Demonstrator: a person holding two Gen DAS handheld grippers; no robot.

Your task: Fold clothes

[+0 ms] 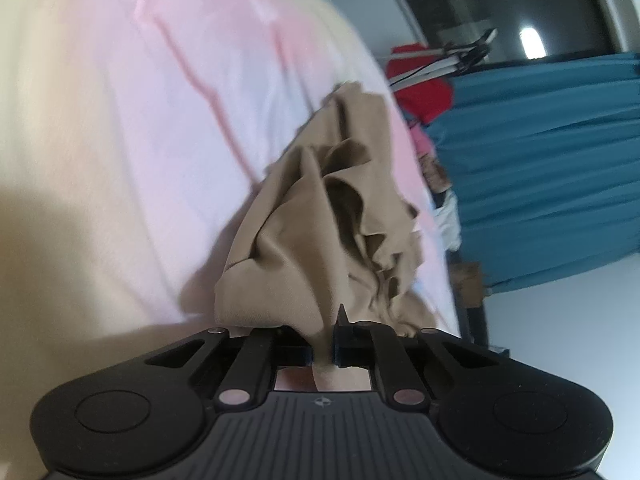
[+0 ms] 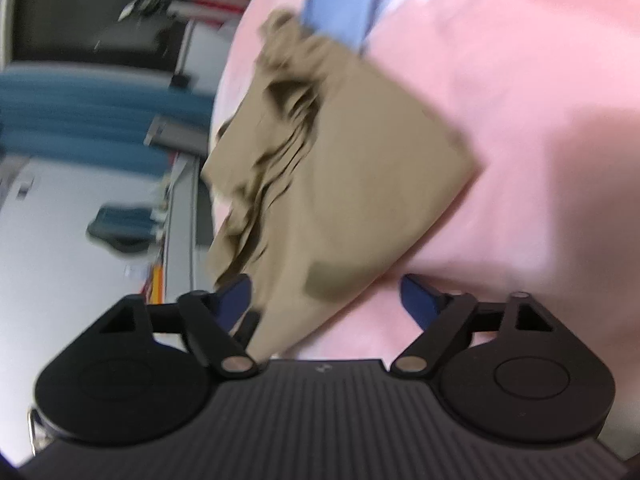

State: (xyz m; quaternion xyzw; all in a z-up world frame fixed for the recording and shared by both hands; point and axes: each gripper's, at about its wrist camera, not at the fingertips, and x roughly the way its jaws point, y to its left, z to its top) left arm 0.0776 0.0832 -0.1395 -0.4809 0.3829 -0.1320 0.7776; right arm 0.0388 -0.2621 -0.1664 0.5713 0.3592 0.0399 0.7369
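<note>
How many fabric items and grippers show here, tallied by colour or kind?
Tan garment: 1
Pink sheet: 1
Teal curtain: 1
Red cloth, kind unclear: 1
Light blue cloth, partly hidden: 1
Grippers: 2, the left gripper shut on the tan garment, the right gripper open
Total: 7
</note>
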